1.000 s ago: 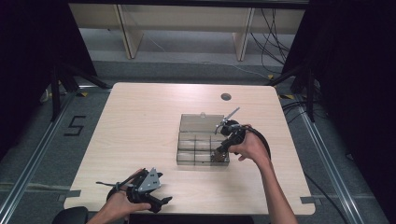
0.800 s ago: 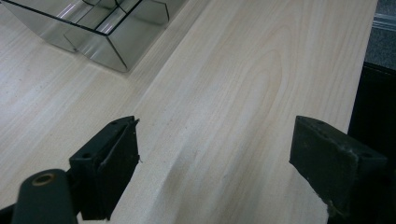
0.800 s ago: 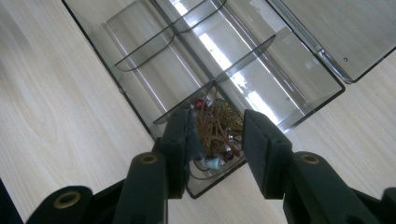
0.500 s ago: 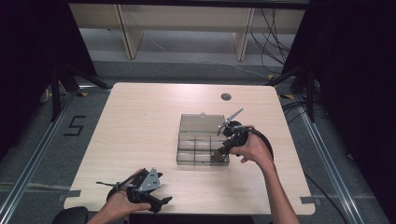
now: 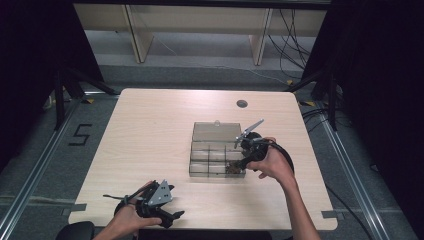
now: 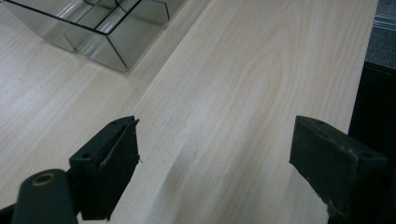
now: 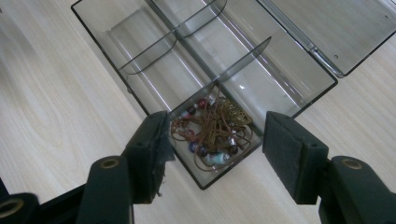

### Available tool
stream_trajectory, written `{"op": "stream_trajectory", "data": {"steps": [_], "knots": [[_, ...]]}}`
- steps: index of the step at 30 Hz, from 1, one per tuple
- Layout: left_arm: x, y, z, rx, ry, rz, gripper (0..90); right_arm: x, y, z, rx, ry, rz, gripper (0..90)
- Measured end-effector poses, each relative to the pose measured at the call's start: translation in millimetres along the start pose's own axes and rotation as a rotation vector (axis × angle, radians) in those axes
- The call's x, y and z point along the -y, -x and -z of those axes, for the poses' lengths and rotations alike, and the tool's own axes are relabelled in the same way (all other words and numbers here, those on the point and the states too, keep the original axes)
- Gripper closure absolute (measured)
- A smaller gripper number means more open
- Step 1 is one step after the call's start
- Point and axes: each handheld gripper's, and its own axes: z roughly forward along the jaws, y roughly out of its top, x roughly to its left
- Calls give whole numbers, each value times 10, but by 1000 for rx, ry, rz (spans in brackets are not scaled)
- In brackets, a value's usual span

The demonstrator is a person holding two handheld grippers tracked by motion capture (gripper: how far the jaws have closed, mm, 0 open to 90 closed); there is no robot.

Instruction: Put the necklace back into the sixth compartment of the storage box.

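A clear smoky plastic organizer box [image 5: 216,156] with several compartments lies on the table's right half, its lid [image 5: 216,131] folded open at the far side. A brown cord necklace with coloured beads [image 7: 212,133] lies bunched in one corner compartment, the near right one [image 5: 233,169] in the high view. My right gripper [image 7: 212,144] hovers just above that compartment, open, with the necklace between and below its jaws. My left gripper [image 5: 167,215] rests near the table's front edge, open [image 6: 215,158], with bare wood between its fingers.
The light wooden table [image 5: 150,135] has a round cable hole [image 5: 242,103] at the back right. A corner of the box [image 6: 116,32] appears far ahead in the left gripper view. Dark floor lies beyond the table edge [image 6: 369,70].
The right gripper has shifted slightly over the box's near right compartment. The left gripper has stayed put.
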Motion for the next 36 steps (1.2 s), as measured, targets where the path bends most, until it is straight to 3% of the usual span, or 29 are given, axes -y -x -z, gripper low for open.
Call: {"op": "stream_trajectory", "data": {"steps": [2, 3, 7, 11, 13, 16, 18, 19, 22, 24, 28, 29, 31, 36], "knots": [[0, -1, -1, 0, -1, 0, 151, 17, 7, -7, 1, 13, 19, 407], [0, -1, -1, 0, -1, 0, 151, 28, -21, 8, 7, -6, -24, 401], [1, -1, -1, 0, -1, -1, 151, 49, -7, 0, 9, 22, 4, 376], [1, -2, 0, 0, -1, -1, 151, 64, -34, 4, 6, 26, 8, 347], [1, -2, 0, 1, -1, 0, 151, 77, -65, 2, 8, 26, -15, 331], [1, -2, -1, -1, -1, -1, 151, 96, -71, -11, 8, 45, 7, 318], [1, -2, -2, 0, -1, -1, 151, 111, -105, -19, 14, 34, -40, 309], [1, -1, -2, -1, -1, -1, 151, 116, -83, -14, 17, 46, -11, 302], [-2, -1, -1, -1, -1, -2, 151, 132, -104, 2, 14, 33, -49, 299], [-7, -12, 0, -1, 0, -26, 151, 137, -101, 5, 21, 40, -38, 292], [0, 0, 1, 0, 3, 0, 151, 155, -120, 3, 10, 58, -23, 270], [-1, -2, 2, 2, 0, -1, 151, 165, -136, 19, 18, 47, -44, 264], [-1, -2, 3, 2, 0, -1, 151, 186, -134, 14, 7, 72, -27, 233], [-2, -3, 5, 2, 2, -7, 151, 257, -166, 35, 14, 88, -60, 217]]}}
